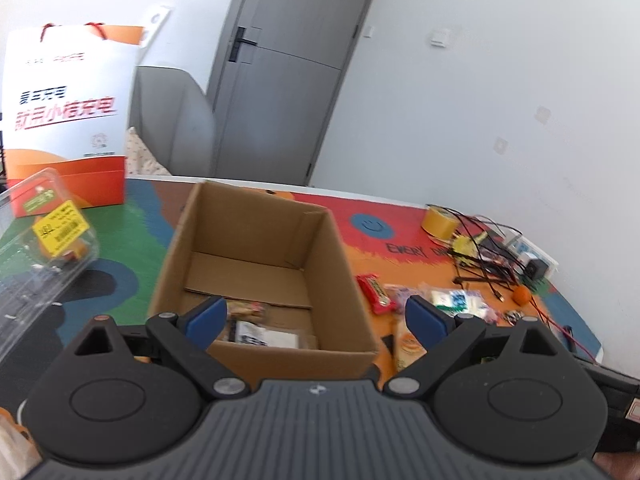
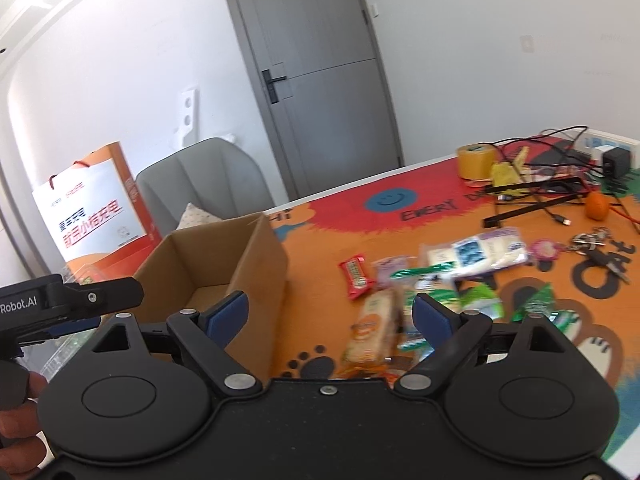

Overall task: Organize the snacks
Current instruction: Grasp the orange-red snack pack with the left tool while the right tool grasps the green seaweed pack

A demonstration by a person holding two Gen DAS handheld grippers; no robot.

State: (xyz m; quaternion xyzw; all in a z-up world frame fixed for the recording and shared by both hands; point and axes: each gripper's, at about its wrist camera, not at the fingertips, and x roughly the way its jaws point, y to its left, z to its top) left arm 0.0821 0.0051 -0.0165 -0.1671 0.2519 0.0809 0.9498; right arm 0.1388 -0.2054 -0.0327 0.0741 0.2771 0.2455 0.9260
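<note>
Your left gripper (image 1: 316, 318) hangs over the near rim of the cardboard box (image 1: 256, 240), jaws spread wide, nothing between the blue pads (image 1: 208, 316). Down in the box you've got at least two packets (image 1: 256, 330) lying on the floor at the near end, though the blur won't let me count them for sure. Your right gripper (image 2: 330, 314) is just as wide apart and empty, poised above the loose pile on the table mat (image 2: 312, 248). Closest to it lies one tan wrapped snack bar (image 2: 374, 330), right between the fingers but untouched. Just right of that, several green wrappers (image 2: 480, 300), at least three, overlapping so I can't be firmer. A step farther: one red bar (image 2: 356, 276), alone on the orange mat, then one long white packet with a blue label (image 2: 476, 254), and one round pink item (image 2: 545, 249) beside a bunch of keys (image 2: 592, 242). Farther still, one small orange fruit (image 2: 597, 205), a tangle of black cables (image 2: 552, 160), and one roll of yellow tape (image 2: 476, 162). Off to the left, one clear plastic clamshell (image 1: 48, 240) with a yellow sticker, and behind it one white-and-orange gift bag (image 1: 68, 116). Beyond the table, one grey chair (image 2: 200, 184) and one grey door (image 2: 316, 76).
</note>
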